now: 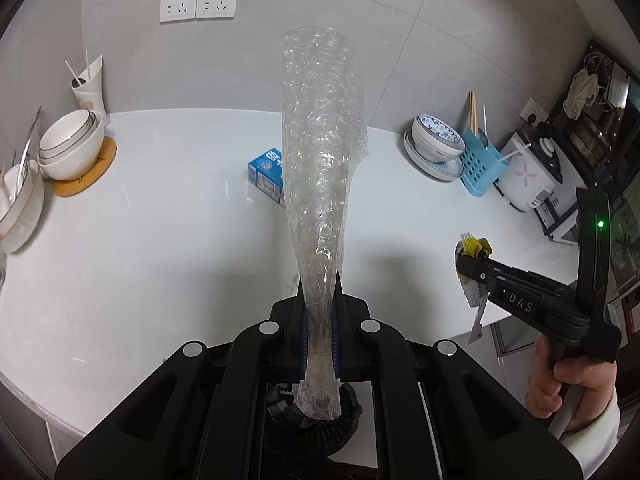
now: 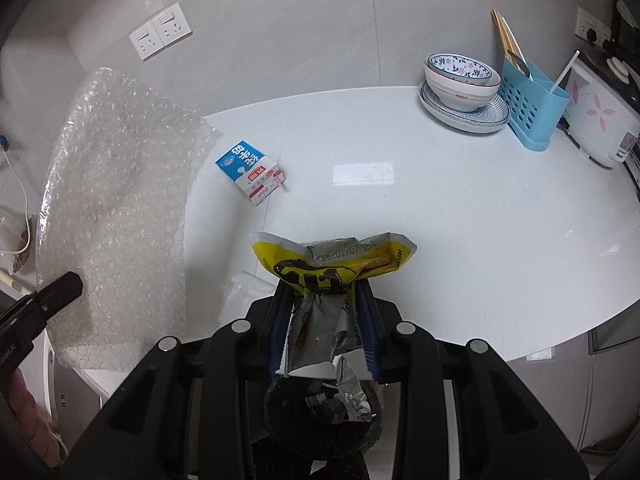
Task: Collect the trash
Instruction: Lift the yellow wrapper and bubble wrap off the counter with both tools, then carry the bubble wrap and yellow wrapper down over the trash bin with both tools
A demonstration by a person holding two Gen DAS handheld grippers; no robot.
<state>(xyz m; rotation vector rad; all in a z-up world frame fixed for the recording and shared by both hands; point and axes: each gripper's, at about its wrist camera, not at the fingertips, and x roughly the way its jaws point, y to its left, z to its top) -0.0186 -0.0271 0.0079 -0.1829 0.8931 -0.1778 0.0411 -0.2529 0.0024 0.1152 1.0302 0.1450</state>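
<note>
- Left wrist view: the left gripper (image 1: pixel 319 280) has its fingers pinched nearly together on a sheet of bubble wrap (image 1: pixel 320 152), which stands up above the white table (image 1: pixel 160 240).
- A blue milk carton (image 1: pixel 266 173) lies on the table beyond the wrap, partly hidden by it.
- At the right, the right gripper (image 1: pixel 466 270), held in a hand (image 1: pixel 560 376), clamps a crumpled yellow snack wrapper (image 1: pixel 474 250).
- Stacked white bowls (image 1: pixel 70 144) sit far left; a patterned bowl (image 1: pixel 438 136) and a blue utensil holder (image 1: pixel 482 168) sit far right.
- Right wrist view: the right gripper (image 2: pixel 322 286) has its fingers partly open and closed on the yellow snack wrapper (image 2: pixel 332 260), held above the near table edge.
- The bubble wrap (image 2: pixel 120 208) hangs at the left in the left gripper (image 2: pixel 60 286).
- The milk carton (image 2: pixel 252 172) lies alone mid-table.
</note>
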